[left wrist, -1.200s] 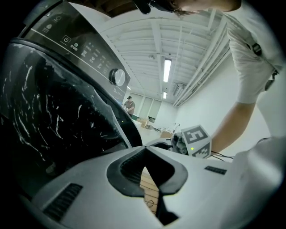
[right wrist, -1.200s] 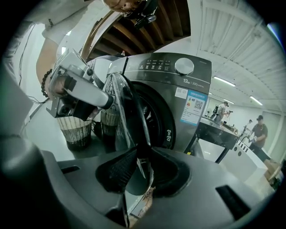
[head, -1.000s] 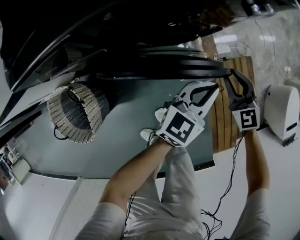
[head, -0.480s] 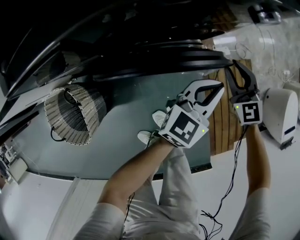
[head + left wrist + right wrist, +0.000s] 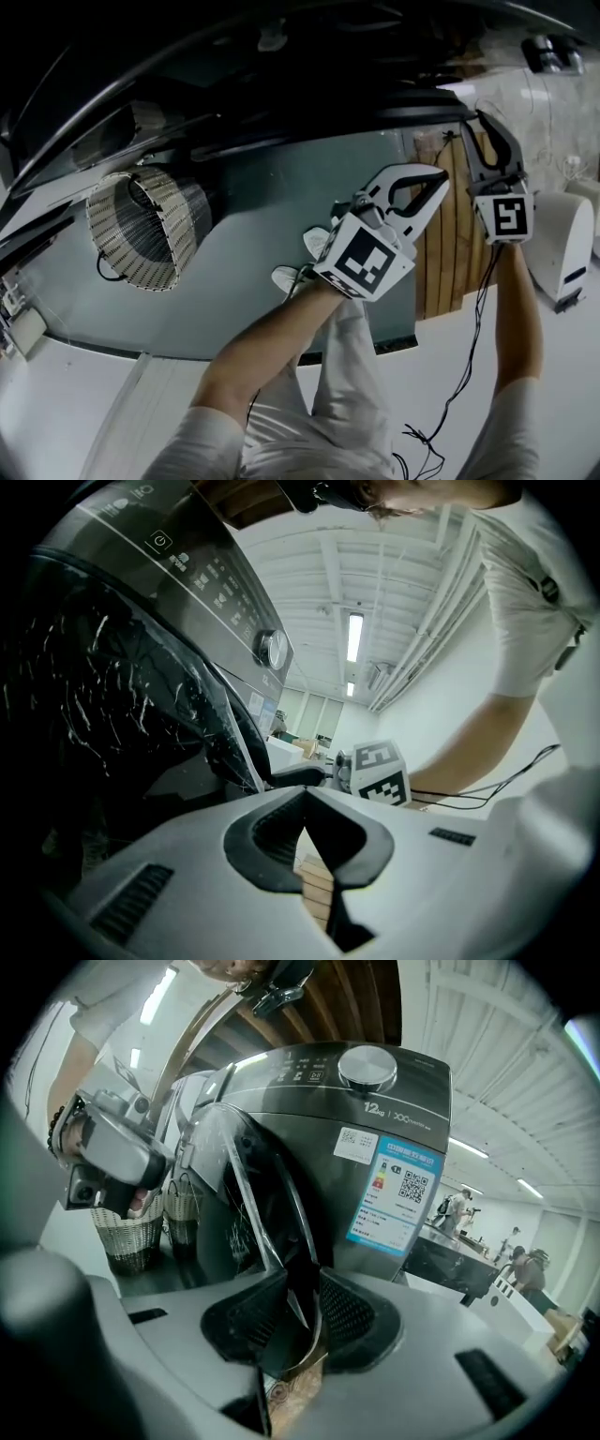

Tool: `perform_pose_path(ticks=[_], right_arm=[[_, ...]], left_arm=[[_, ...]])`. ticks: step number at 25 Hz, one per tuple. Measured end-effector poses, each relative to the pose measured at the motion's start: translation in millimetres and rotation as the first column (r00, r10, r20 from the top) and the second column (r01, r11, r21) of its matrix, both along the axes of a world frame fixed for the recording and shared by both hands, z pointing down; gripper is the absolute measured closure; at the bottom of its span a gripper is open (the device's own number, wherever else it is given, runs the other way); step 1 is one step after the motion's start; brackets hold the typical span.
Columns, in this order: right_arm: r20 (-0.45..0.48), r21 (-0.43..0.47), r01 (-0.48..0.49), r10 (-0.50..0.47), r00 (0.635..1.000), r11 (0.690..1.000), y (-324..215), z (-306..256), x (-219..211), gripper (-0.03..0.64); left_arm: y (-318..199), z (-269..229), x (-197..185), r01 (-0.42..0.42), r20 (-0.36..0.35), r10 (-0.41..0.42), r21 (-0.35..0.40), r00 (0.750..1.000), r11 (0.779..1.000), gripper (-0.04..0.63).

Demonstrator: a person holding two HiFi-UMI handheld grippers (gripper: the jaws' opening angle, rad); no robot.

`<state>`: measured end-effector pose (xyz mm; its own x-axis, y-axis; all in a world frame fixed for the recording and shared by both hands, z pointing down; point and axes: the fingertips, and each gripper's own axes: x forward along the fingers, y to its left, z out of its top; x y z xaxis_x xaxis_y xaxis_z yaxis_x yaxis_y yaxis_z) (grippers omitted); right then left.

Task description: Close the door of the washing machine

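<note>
The door [image 5: 246,1206] of the washing machine [image 5: 375,1138] is seen as a dark, round panel with a thick black rim and glossy, streaked glass, swung out from the machine's front and standing partly open. Its outer edge is taken between the jaws of the right tool [image 5: 302,1312], which are spread wide and closed on that rim, with the door running away from the tool toward the machine. The left tool [image 5: 305,799], its jaws pressed together on nothing, is held near the door's edge but apart from it.
</note>
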<state>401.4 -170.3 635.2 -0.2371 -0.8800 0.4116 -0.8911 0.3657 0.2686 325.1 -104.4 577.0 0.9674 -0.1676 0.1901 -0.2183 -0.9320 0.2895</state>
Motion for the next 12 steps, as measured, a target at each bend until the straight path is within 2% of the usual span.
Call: perform_pose_path(ticks=[12], right_arm=[[0.018, 0.014, -0.026, 0.026, 1.000, 1.000, -16, 0, 2, 0.517]], left_arm=[[-21, 2, -15, 0.057, -0.012, -0.057, -0.001, 0.998, 0.998, 0.592]])
